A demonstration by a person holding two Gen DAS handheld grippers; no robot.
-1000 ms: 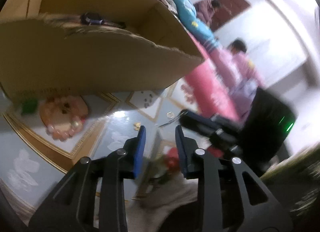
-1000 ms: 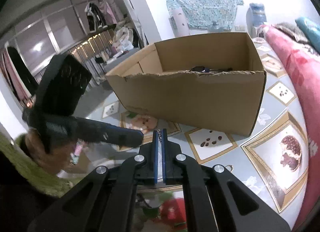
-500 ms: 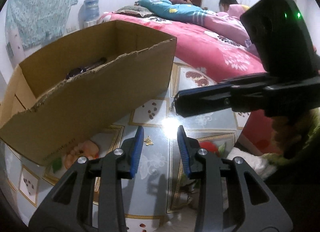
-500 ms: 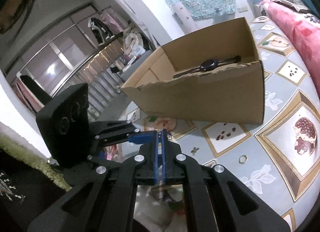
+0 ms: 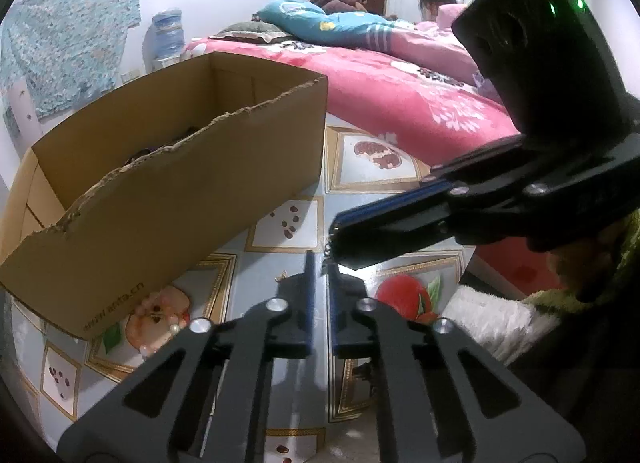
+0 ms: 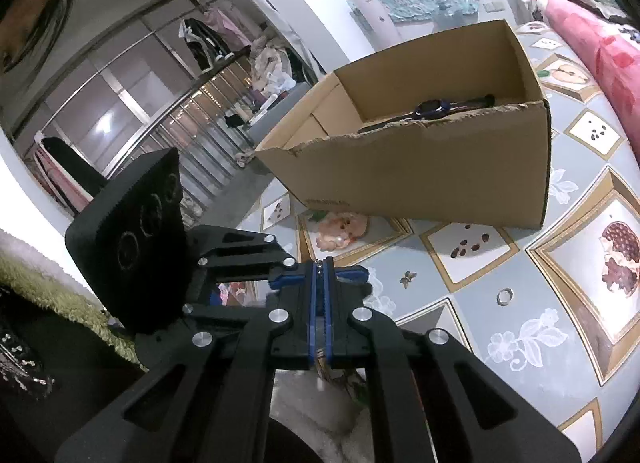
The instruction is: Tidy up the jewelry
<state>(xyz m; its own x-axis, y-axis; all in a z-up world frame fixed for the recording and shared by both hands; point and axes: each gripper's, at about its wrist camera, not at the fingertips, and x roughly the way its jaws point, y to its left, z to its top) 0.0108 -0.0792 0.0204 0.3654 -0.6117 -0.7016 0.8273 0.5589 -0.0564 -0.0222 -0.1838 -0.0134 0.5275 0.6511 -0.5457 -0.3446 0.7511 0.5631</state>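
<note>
On the patterned desk [image 6: 576, 343] beside the pink bed [image 5: 400, 91] stands a cardboard box [image 6: 424, 171] with a torn front edge; a dark blue watch [image 6: 434, 107] already lies inside it. In front of the box the right claw [image 6: 320, 275] is pressed shut on a thin chain [image 6: 319, 268], of which only a short bit shows at the tips. The left claw [image 5: 320, 263] sits just beside it, its pads nearly together with a narrow gap, holding nothing that I can see. Loose on the desk lie a pearl bracelet [image 6: 340, 229] close against the box, a ring [image 6: 505, 296] and a small gold butterfly charm [image 6: 408, 277]. The risk from here: the chain is fine and barely gripped, so it could slip out on the way over the ragged box edge, or snag there. The two claws, so close together, could also knock each other.
</note>
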